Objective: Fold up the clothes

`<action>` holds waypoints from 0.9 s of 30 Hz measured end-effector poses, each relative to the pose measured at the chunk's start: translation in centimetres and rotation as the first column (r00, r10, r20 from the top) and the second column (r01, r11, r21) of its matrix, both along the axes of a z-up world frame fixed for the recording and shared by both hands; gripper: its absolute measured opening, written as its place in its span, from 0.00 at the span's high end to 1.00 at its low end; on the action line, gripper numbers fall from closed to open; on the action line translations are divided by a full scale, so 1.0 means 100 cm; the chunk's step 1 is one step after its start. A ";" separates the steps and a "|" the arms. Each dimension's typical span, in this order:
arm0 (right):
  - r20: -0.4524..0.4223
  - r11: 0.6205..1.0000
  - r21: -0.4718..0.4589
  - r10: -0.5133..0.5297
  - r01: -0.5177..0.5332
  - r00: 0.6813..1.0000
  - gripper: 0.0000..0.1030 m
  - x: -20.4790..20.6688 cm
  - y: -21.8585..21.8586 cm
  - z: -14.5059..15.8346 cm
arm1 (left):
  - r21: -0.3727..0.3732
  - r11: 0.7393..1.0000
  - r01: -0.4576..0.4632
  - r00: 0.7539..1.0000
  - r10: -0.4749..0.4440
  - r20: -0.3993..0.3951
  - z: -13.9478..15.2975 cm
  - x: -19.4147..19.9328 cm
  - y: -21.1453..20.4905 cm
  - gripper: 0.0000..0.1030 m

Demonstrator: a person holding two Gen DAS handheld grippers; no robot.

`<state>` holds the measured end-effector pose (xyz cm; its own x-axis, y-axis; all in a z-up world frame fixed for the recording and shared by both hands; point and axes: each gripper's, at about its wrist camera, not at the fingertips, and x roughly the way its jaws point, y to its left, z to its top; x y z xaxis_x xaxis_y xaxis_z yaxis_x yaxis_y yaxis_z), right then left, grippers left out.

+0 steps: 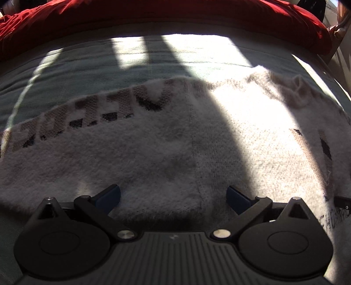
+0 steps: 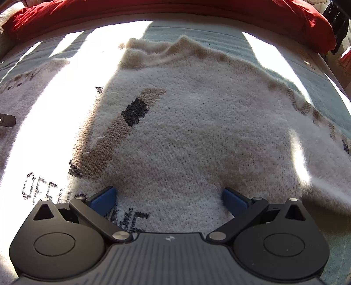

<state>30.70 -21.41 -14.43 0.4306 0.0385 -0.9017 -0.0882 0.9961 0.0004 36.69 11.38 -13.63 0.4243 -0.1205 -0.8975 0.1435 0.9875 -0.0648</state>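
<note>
A fuzzy white knit sweater [image 1: 171,149] with tan and black lettering lies spread on a pale green bed cover [image 1: 87,70]. My left gripper [image 1: 173,197] hovers open just over the sweater's near part, its blue pads [image 1: 109,196] wide apart with only fabric beneath. In the right wrist view the same sweater [image 2: 197,131] fills the frame, its collar [image 2: 153,52] bunched at the far side and a tan and black patch at the left. My right gripper [image 2: 169,199] is open low over the knit, holding nothing.
A red blanket [image 1: 153,13] runs along the far edge of the bed, seen too as the red blanket [image 2: 175,8] in the right view. Strong sunlight and dark shadows cross the cover. The other gripper's black tip [image 2: 7,120] shows at the left edge.
</note>
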 end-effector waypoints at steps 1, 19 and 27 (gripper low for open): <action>0.001 1.000 -0.001 0.000 0.000 1.000 0.00 0.000 0.000 0.000 | 0.001 1.000 -0.004 1.000 0.004 -0.005 0.000 -0.002 0.003 0.01; -0.013 1.000 -0.003 -0.002 0.002 1.000 0.00 0.001 0.001 -0.001 | -0.154 0.969 -0.191 0.980 0.197 0.021 0.004 0.017 0.063 0.02; -0.031 1.000 -0.017 -0.012 0.011 0.999 0.00 0.004 0.003 -0.001 | -0.079 0.977 -0.199 0.979 0.201 0.019 0.005 0.003 0.098 0.02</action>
<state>31.11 -21.11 -14.55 0.4030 0.0183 -0.9150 -0.0768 0.9970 -0.0139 37.00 21.13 -13.17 0.4707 -0.0982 -0.8768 -0.0535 0.9888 -0.1394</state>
